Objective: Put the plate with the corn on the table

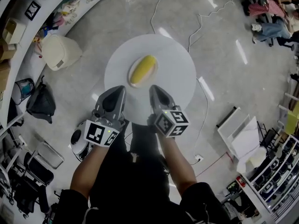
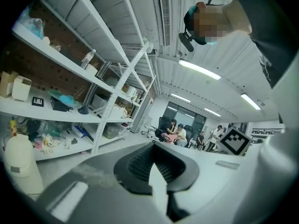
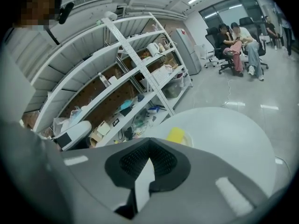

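- The yellow cob of corn [image 1: 143, 70] lies slantwise on a small round white plate [image 1: 152, 79].
- The plate sits on the round white table [image 1: 180, 64], a little left of its middle.
- In the right gripper view the corn [image 3: 176, 135] and plate [image 3: 188, 140] show just beyond the jaws, on the table [image 3: 233, 139].
- The left gripper [image 1: 117, 90] and right gripper [image 1: 157, 90] point at the table's near edge, side by side, with the plate just beyond and between their tips and apart from both.
- The right gripper [image 3: 148, 162] has its jaws pressed together with nothing held.
- The left gripper [image 2: 156, 164] likewise has its jaws closed and empty.
- A white cable [image 1: 196, 27] trails over the grey floor [image 1: 224, 55] on the far right.
- White metal shelves [image 3: 140, 78] full of clutter stand to the left.
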`<action>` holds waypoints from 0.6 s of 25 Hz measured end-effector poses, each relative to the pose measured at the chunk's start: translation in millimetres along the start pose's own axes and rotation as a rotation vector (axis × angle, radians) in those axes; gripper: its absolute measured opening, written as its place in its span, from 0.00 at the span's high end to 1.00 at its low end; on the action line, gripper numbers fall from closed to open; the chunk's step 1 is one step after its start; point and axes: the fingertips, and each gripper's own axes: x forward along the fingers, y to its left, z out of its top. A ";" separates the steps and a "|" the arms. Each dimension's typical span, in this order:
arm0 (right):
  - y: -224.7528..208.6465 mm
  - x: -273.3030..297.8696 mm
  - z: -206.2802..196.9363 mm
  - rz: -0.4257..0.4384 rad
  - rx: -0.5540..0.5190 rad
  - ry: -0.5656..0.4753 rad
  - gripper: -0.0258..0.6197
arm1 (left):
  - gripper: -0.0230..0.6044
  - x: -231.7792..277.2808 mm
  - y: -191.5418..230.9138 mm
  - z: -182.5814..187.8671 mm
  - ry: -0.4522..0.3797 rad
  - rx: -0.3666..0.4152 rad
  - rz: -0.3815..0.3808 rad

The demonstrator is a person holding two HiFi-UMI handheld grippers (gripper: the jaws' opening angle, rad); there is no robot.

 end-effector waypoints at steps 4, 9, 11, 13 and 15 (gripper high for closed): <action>11.1 -14.9 10.1 -0.002 -0.005 -0.026 0.95 | 0.96 -8.3 -9.8 10.6 -0.006 0.002 -0.005; 27.3 -35.2 26.3 -0.004 -0.017 -0.071 0.95 | 0.96 -17.3 -27.1 29.1 -0.021 0.028 -0.032; 34.3 -42.4 30.5 -0.003 -0.033 -0.092 0.95 | 0.96 -23.7 -32.6 37.9 -0.033 0.038 -0.041; 41.1 -50.6 33.4 -0.001 -0.043 -0.106 0.95 | 0.96 -30.5 -38.1 46.4 -0.047 0.041 -0.048; 48.5 -58.7 37.9 -0.003 -0.043 -0.125 0.95 | 0.96 -35.8 -42.5 55.2 -0.058 0.046 -0.061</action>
